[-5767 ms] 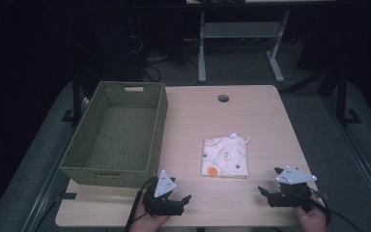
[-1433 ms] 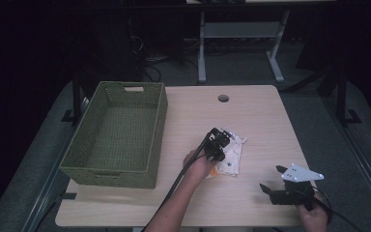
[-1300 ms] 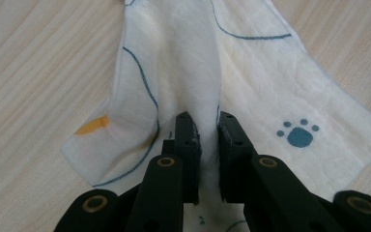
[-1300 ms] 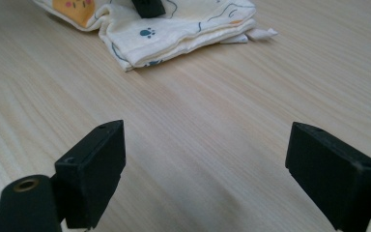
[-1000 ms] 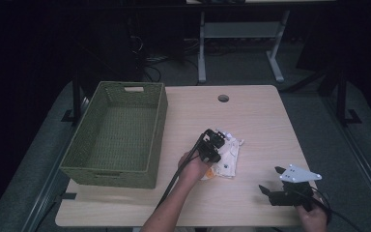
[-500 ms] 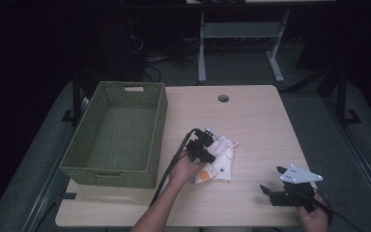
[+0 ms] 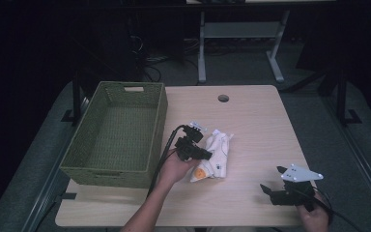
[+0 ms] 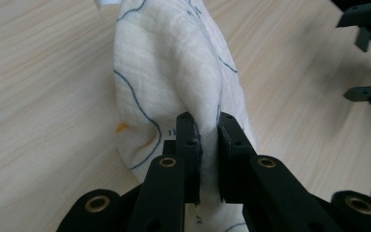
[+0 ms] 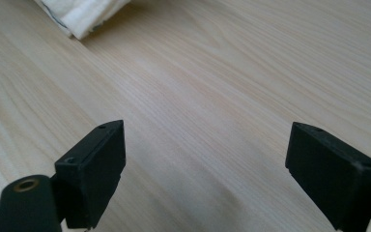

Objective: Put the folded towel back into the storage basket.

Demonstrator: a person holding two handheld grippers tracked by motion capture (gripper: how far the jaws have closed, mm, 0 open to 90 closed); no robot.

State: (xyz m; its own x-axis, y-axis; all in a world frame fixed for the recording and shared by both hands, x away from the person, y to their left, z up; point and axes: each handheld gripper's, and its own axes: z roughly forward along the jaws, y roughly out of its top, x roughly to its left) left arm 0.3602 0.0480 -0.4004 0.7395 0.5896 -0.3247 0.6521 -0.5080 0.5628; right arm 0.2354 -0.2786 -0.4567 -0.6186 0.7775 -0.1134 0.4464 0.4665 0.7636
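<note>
From the high view, the left gripper (image 7: pixel 204 153) is clamped on the near-left side of a white printed cloth (image 7: pixel 216 155), which lies bunched at the middle of the table (image 7: pixel 256 121), just right of the green woven basket (image 7: pixel 117 133). Bare tabletop stretches right and far of the cloth. The right gripper (image 7: pixel 270 191) sits close to the table's near edge, well apart from the cloth.

In the left gripper view, the jaws pinch a raised fold of the cloth (image 8: pixel 174 82), with wood showing on both sides.

In the right gripper view, the jaws stand wide apart over bare wood; a cloth corner (image 9: pixel 79 14) lies at the far left.
</note>
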